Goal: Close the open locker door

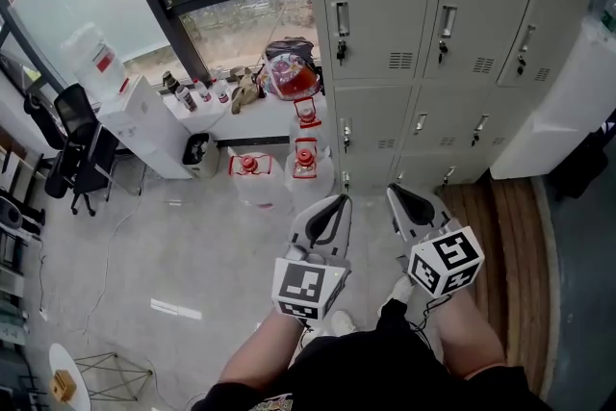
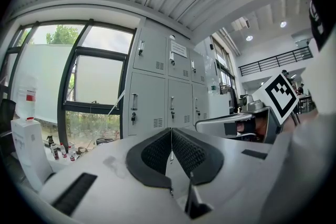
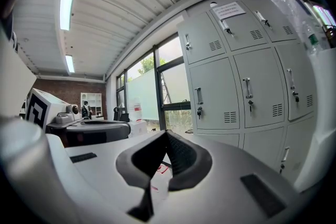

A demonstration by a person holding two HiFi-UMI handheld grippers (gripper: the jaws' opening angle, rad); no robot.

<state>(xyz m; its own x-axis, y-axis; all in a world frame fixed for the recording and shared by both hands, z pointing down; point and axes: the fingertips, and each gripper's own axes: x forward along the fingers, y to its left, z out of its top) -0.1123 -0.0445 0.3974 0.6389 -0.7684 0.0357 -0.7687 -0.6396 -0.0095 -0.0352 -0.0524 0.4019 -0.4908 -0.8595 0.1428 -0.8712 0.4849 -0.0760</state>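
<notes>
Ahead, the upright lockers (image 1: 433,43) are faced by the closed, empty left hand-held gripper (image 1: 329,217) and right hand-held gripper (image 1: 412,205), the latter judged nearer.

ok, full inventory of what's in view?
grey metal lockers: one bank, grey, upper right; visible doors look shut
clear water jugs with red caps: three, clear and red, left of the lockers
white water dispenser: one, white, under the window
black office chair: one, black, far left
small bottles: several, mixed, window ledge
reddish bag: one, red and dark, window ledge
black bin: one, black, floor by the dispenser
left gripper: one, white, shut, empty
right gripper: one, white, shut, empty
</notes>
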